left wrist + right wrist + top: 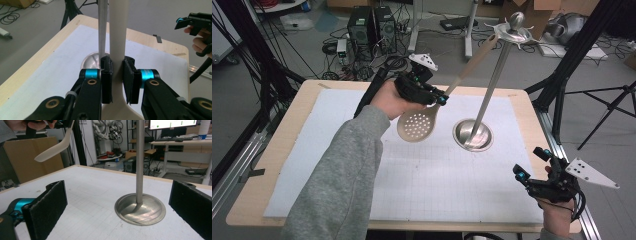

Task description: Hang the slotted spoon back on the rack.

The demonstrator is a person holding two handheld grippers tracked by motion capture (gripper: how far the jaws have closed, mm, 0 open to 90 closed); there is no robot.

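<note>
A beige slotted spoon [419, 124] hangs in the air above the white mat, its handle [117, 37] slanting up to the hooked top [513, 31] of a steel utensil stand. My left gripper [438, 98] is shut on the handle just above the perforated bowl; both pads [107, 75] press the handle's sides. The stand's pole [139, 160] rises from a round steel base [140, 210] near the table's middle. My right gripper [532, 167] stays low at the table's near right corner, open, its pads [47, 207] far apart with nothing between them, facing the stand's base.
A white gridded mat [422, 170] covers most of the wooden table [287, 145]. Black frame posts stand at the left and right edges. Computer towers and cables lie on the floor beyond the far edge.
</note>
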